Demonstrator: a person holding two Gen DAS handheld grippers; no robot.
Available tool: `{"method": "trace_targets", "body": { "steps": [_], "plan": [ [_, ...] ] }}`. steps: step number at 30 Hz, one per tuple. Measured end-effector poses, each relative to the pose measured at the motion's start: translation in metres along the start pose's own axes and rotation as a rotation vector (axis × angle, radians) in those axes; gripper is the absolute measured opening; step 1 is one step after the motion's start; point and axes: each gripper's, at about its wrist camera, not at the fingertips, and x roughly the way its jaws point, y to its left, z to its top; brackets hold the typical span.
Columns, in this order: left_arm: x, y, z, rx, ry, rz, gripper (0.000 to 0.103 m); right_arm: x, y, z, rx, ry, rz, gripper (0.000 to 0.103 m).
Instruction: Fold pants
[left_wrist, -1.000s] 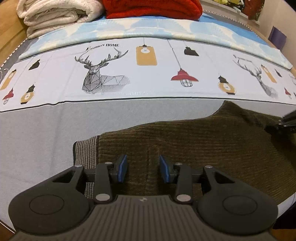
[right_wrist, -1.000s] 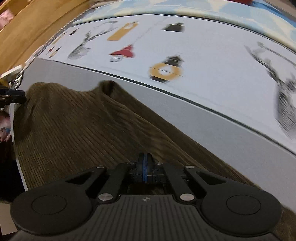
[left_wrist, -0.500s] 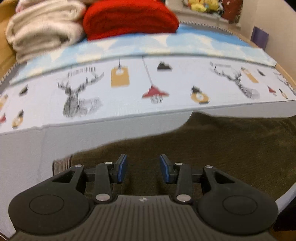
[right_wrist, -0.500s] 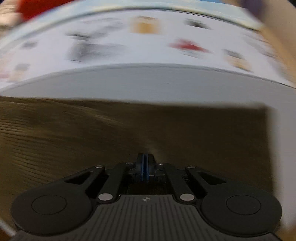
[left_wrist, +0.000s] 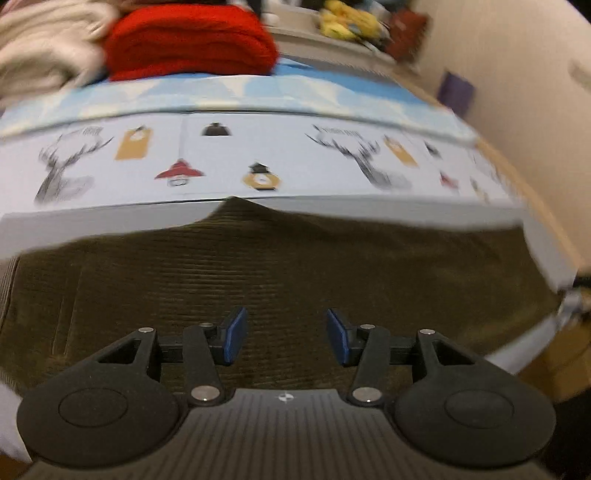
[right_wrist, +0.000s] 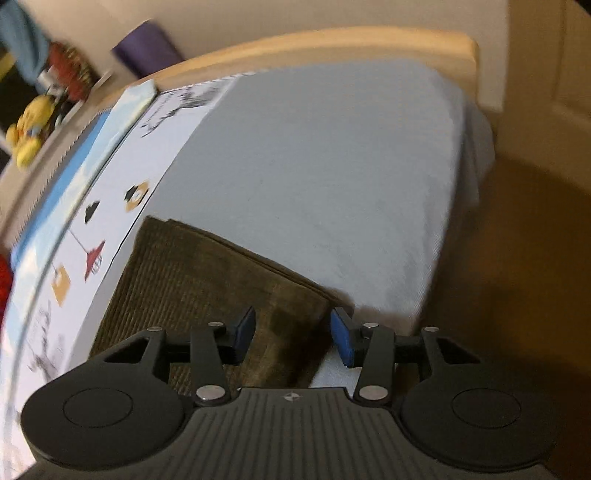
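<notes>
Pants — the dark olive corduroy pair — are spread flat across the grey sheet near your edge of the bed, with the printed deer-and-lamp cover just past them and a red blanket stacked at the far end. Your left gripper hangs over the middle of the cloth with its jaws apart, gripping nothing. Your right gripper is spread wide too — straddling the corner of the folded fabric where it meets the sheet.
</notes>
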Motion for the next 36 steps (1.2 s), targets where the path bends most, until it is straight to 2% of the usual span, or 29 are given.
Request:
{"method": "trace_targets", "body": {
  "steps": [2,3,4,8,12,14,18,20,22,24,26,29,31,33,35,36],
  "plan": [
    [0.008,-0.01,-0.002,0.089,-0.008,0.054,0.053,0.005,-0.006,-0.002,0.003,0.03,0.011,0.047],
    [0.014,-0.01,-0.003,0.1,0.001,0.07,0.053,0.006,-0.001,-0.005,-0.001,0.036,-0.008,0.048],
    [0.018,-0.007,-0.003,0.091,0.014,0.077,0.053,0.011,0.002,-0.006,0.0,0.04,-0.024,0.048],
    [0.029,0.006,0.0,0.028,0.043,0.086,0.053,0.015,0.001,-0.007,0.054,0.047,0.006,0.052],
    [0.029,0.009,0.001,0.032,0.041,0.099,0.053,0.02,0.0,-0.007,0.09,0.049,-0.014,0.051],
    [0.028,0.008,0.003,0.034,0.039,0.101,0.053,0.016,0.002,-0.008,0.108,0.033,-0.03,0.037],
    [0.027,0.01,0.005,0.029,0.03,0.101,0.053,0.007,0.013,-0.01,0.138,-0.018,-0.032,0.027],
    [0.024,0.013,0.005,0.017,0.024,0.102,0.053,-0.006,0.029,-0.014,0.11,-0.071,-0.037,0.026],
    [0.021,0.018,0.005,0.007,0.017,0.109,0.053,-0.026,0.065,-0.021,-0.018,-0.152,-0.023,0.025],
    [0.018,0.024,0.004,-0.007,0.011,0.115,0.053,-0.058,0.122,-0.042,-0.289,-0.282,0.027,0.024],
    [0.013,0.032,0.003,-0.025,0.004,0.124,0.053,-0.095,0.18,-0.088,-0.571,-0.431,0.125,0.024],
    [0.006,0.046,0.001,-0.059,-0.006,0.14,0.053,-0.136,0.242,-0.185,-0.87,-0.516,0.364,0.024],
    [0.002,0.057,0.0,-0.087,-0.007,0.153,0.053,-0.149,0.265,-0.251,-1.032,-0.507,0.491,0.024],
    [-0.001,0.069,-0.003,-0.123,-0.001,0.159,0.053,-0.15,0.281,-0.318,-1.178,-0.442,0.606,0.024],
    [-0.003,0.08,-0.005,-0.159,0.01,0.159,0.053,-0.137,0.295,-0.375,-1.299,-0.269,0.684,0.028],
    [-0.004,0.085,-0.005,-0.172,0.015,0.156,0.053,-0.123,0.301,-0.404,-1.374,-0.127,0.703,0.035]
  ]
}}
